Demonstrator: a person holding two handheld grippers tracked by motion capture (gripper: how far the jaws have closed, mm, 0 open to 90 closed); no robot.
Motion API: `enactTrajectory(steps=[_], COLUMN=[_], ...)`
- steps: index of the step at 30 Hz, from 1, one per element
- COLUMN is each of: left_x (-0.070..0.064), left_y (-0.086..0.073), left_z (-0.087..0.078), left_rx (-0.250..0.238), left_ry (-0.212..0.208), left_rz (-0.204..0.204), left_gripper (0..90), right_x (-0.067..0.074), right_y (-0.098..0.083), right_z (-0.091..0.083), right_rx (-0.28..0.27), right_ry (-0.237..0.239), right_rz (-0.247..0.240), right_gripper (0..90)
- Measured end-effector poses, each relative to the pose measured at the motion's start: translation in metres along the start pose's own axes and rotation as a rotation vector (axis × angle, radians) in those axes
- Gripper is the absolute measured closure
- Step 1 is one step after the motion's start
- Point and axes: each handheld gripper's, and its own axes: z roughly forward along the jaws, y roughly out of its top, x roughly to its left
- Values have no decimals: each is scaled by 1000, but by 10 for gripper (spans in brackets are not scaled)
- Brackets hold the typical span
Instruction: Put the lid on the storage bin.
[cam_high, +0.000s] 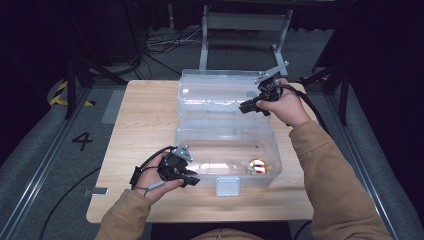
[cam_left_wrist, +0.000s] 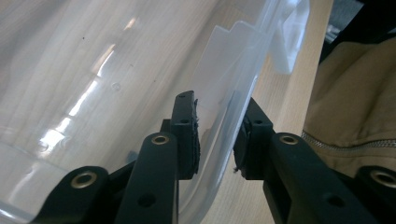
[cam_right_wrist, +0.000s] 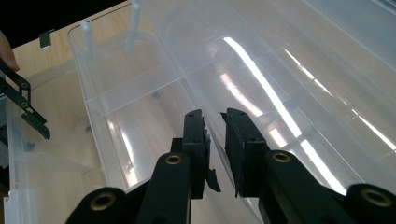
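A clear plastic box (cam_high: 227, 160) is set on the table (cam_high: 145, 115), toward its right half, with the lid (cam_high: 220, 92) raised at the far side. The box wall is straddled by the left gripper (cam_left_wrist: 215, 140) at the near left corner, jaws slightly apart. The lid's edge is clamped in the right gripper (cam_right_wrist: 215, 140). The plastic is judged light, stiff, slippery; rims are best gripped. A shiny ball (cam_high: 258, 165) is seen inside.
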Motion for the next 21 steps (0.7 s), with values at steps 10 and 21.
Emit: enactTrajectory(steps=[10,21], left_x=[0,1], left_y=[0,0], left_z=[0,0], left_rx=[6,3], left_ry=[2,-3], left_rz=[25,4], left_gripper=[742,737], right_x=[2,6], right_y=[0,0], right_z=[1,-1], right_rx=[-4,0], right_ry=[-4,-7], right_rz=[-4,-12], right_gripper=[784,798])
